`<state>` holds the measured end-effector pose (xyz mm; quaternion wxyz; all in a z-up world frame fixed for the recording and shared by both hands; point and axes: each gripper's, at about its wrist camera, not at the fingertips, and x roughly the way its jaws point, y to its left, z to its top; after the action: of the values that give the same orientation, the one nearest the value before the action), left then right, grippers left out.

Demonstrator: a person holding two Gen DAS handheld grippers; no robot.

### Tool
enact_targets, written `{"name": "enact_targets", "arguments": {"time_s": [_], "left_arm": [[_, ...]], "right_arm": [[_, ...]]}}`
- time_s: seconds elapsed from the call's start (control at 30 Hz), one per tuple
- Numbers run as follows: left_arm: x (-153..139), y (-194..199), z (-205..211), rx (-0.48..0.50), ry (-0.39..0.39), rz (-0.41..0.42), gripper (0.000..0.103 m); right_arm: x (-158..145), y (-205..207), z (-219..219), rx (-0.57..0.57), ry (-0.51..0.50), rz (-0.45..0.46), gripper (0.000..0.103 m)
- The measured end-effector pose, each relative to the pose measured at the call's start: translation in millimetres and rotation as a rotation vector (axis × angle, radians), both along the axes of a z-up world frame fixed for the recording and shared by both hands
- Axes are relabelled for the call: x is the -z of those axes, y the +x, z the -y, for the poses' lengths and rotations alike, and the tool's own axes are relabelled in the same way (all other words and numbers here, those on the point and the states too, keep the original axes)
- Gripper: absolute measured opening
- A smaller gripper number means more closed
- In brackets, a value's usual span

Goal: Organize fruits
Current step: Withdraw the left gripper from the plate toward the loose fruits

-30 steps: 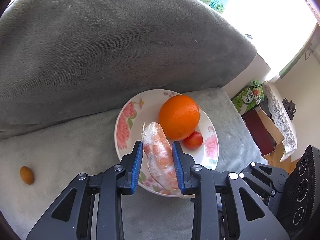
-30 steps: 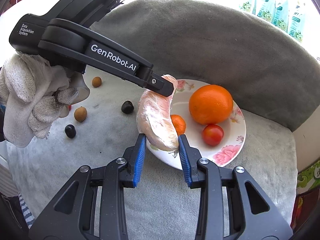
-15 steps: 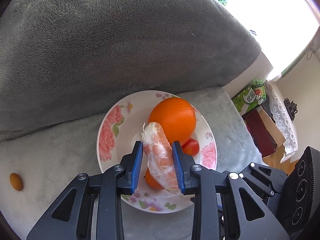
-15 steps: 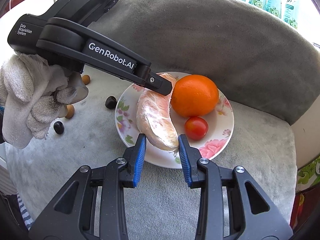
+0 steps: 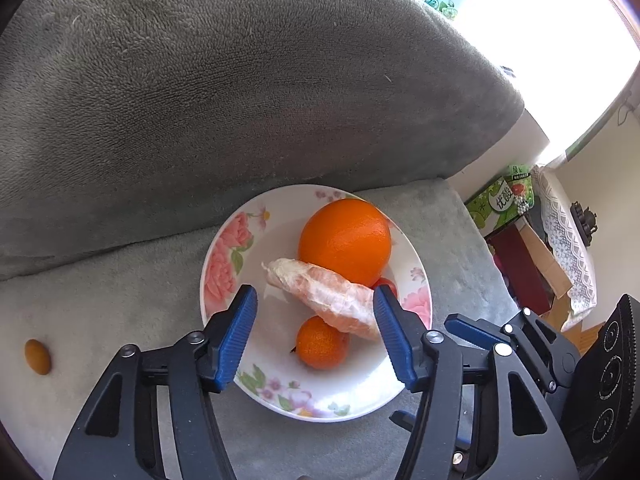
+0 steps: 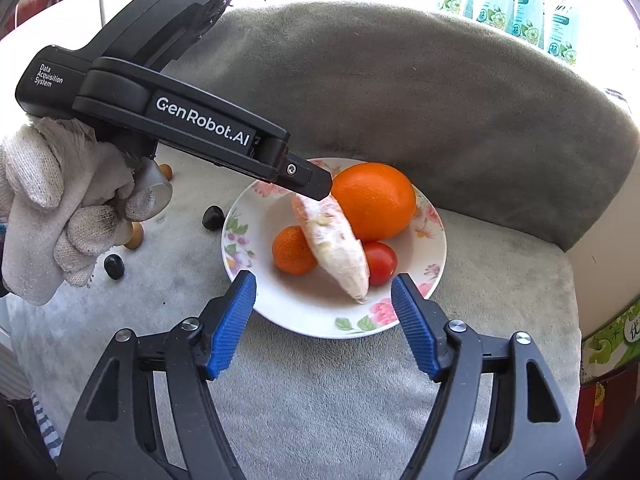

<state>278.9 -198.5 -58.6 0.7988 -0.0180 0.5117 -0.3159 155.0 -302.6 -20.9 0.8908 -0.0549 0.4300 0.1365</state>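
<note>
Both sets of fingers spread wide, gripping nothing, over the floral white ceramic plate (image 5: pixel 224 280).

Left gripper (image 5: pixel 314 332) and right gripper (image 6: pixel 322 320) hover at the plate's near rim. On the plate: peeled, film-wrapped pomelo wedge (image 6: pixel 332 246), propped on the small mandarin (image 6: pixel 292 250), against the big orange (image 6: pixel 374 200). Wedge likely soft, light, slick; take it gently mid-length, across its width.
</note>
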Motion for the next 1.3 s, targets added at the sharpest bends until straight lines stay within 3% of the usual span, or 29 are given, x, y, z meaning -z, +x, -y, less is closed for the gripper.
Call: {"name": "enact_targets", "arguments": {"time_s": [0.77, 1.3], "left_arm": [[-16.5, -20.3, -7.6, -0.018, -0.007, 0.065, 0.069], [-31.2, -54.7, -30.7, -0.023, 0.003, 0.207, 0.069]], "right_arm": [[-1.6, -17.3, 2.2, 0.038, 0.025, 0.003, 0.08], [-6.0, -29.3, 0.8, 0.071, 0.086, -0.005, 0.08]]}}
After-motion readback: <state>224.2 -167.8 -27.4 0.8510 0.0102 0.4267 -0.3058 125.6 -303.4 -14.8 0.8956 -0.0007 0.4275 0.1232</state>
